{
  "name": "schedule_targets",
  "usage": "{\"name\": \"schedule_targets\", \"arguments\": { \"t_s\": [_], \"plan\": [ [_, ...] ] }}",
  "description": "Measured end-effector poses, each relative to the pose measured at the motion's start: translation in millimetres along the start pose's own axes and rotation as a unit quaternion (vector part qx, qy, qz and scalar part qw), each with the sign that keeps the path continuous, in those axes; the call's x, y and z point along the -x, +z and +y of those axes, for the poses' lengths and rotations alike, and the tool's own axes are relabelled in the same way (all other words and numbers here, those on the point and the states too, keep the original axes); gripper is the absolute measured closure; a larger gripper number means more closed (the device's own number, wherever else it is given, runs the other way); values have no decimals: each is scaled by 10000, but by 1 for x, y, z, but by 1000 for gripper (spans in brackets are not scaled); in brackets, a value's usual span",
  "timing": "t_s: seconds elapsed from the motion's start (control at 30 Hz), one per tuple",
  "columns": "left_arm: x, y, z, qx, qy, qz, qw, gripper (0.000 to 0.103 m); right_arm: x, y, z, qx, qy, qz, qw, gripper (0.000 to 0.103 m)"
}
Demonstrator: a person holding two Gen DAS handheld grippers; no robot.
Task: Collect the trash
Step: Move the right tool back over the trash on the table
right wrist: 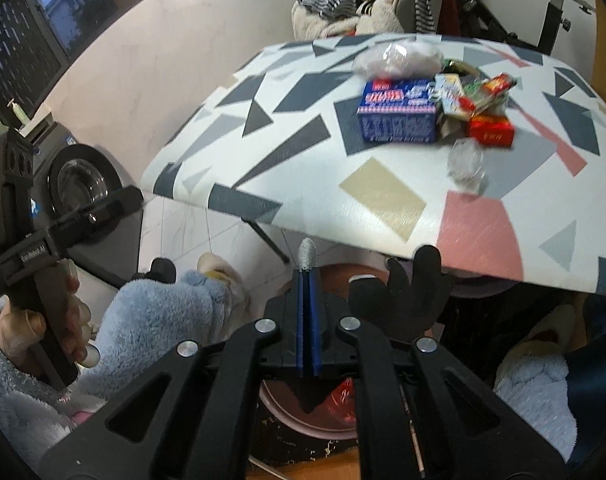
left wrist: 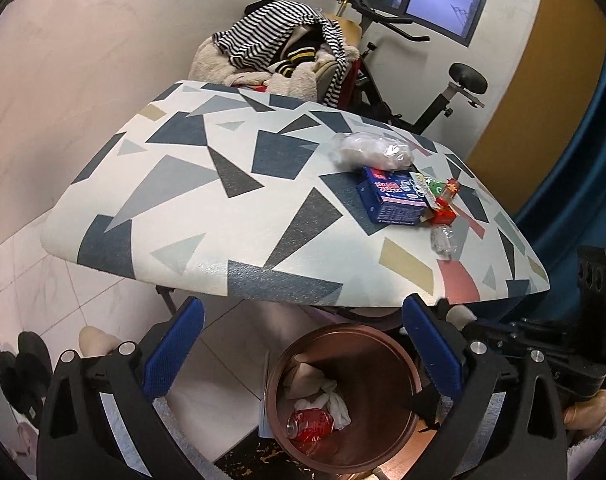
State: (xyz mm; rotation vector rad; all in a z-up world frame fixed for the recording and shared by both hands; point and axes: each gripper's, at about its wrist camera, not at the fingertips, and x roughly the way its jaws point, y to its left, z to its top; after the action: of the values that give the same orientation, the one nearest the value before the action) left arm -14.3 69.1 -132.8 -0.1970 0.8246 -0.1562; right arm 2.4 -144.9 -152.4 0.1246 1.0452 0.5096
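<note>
A small table (left wrist: 207,200) with a grey, blue and pink geometric top holds a cluster of trash near its right side: a blue carton (left wrist: 393,200), a red box (left wrist: 443,216), a crumpled clear bag (left wrist: 369,151), colourful wrappers (left wrist: 437,188) and a scrap of clear plastic (left wrist: 443,242) nearest the front edge. Below that edge stands a round copper-coloured bin (left wrist: 399,342), already containing a crushed red can (left wrist: 311,426) and white tissues (left wrist: 327,402). The left gripper (left wrist: 303,344) hovers over the bin, jaws wide apart and empty. The right gripper (right wrist: 307,316) sits low in front of the table, jaws pressed together, and appears to pinch the base of a small grey pointed object (right wrist: 306,254); what it is cannot be told. The right view is blurred. The risks from here look twofold: the light plastic scrap could slide off the table edge if nudged rather than pinched, and the carton and box sit touching the wrappers, so grabbing one may drag or scatter the others onto the floor beside the bin.
</note>
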Motion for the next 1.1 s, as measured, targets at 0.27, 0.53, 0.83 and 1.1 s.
{"name": "schedule_targets", "arguments": {
  "t_s": [0.27,0.53,0.83,1.1],
  "plan": [
    [-3,-2,5,96,37,52,9999,6,-10,-5,1,-10,-203,178,9996,30],
    [-6,-3,4,88,50,98,9999,6,-9,-2,-13,-138,-822,128,9964,6],
    [-14,-4,5,103,65,193,9997,6,0,5,-42,-170,-1291,-57,9915,6],
    [-27,-1,6,182,67,308,9993,6,14,24,-72,-117,-1623,-380,9859,6]
  ]
}}
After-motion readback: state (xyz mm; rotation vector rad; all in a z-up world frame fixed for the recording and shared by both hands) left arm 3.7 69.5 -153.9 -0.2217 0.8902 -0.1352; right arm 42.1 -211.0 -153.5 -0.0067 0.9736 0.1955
